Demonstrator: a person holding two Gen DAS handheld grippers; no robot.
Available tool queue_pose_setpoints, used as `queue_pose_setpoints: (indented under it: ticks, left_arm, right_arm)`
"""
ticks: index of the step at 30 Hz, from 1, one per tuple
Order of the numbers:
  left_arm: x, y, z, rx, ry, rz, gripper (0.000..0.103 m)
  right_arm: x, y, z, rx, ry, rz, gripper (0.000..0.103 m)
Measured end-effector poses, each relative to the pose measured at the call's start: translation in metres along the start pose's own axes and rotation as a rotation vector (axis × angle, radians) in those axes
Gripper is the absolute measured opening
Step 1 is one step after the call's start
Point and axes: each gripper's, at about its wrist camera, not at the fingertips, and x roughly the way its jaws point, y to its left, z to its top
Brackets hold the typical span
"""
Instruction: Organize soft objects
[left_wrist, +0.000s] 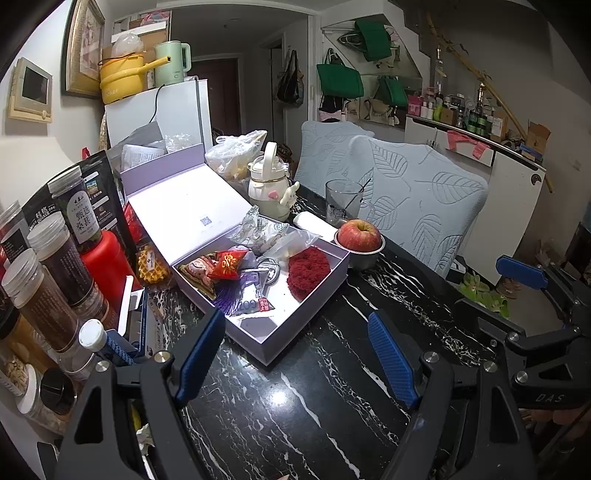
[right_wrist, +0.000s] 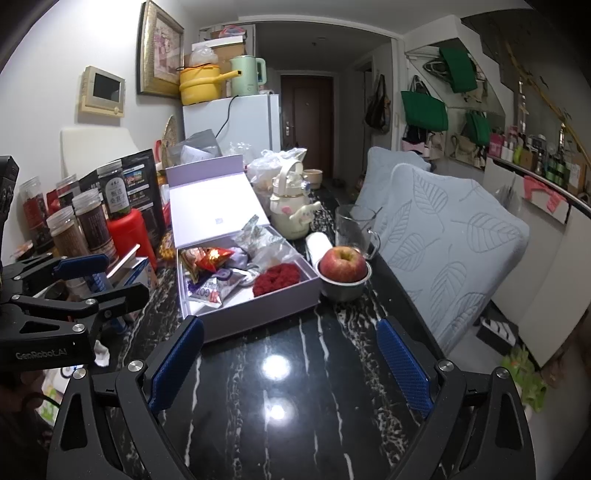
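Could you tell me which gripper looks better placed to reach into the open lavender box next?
Probably the left gripper: the open lavender box lies just ahead of its open jaws, while it sits further left of the right gripper.

A lavender cardboard gift box (left_wrist: 325, 275) lies on the black white-veined marble table (left_wrist: 295, 387), its lid hinged open on the far side. In it a fuzzy red knitted piece (left_wrist: 309, 270) lies at the right, crinkly packets (left_wrist: 236, 273) at the left. Just right of the box, a red apple (left_wrist: 359, 234) rests in a small steel bowl (left_wrist: 360, 258). Behind the bowl stands a clear glass mug (left_wrist: 343, 201); left of that, a cream kettle-shaped bottle (left_wrist: 269, 184). Clear plastic jars (left_wrist: 55, 266) crowd the table's left edge.
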Motion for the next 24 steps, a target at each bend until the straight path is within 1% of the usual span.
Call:
queue_pose_setpoints:
  ticks: [17,24]
  left_arm:
    - [0.001,-0.002,-0.0022,-0.007,0.017,-0.006,0.08]
    - [0.002,-0.0007,-0.0023,-0.002,0.017,0.002,0.08]
  right_arm:
    - [-0.0001,-0.0008,-0.0034,-0.001,0.005,-0.004,0.096]
    - [0.0002,-0.0017,-0.0064,-0.002,0.011,-0.009,0.096]
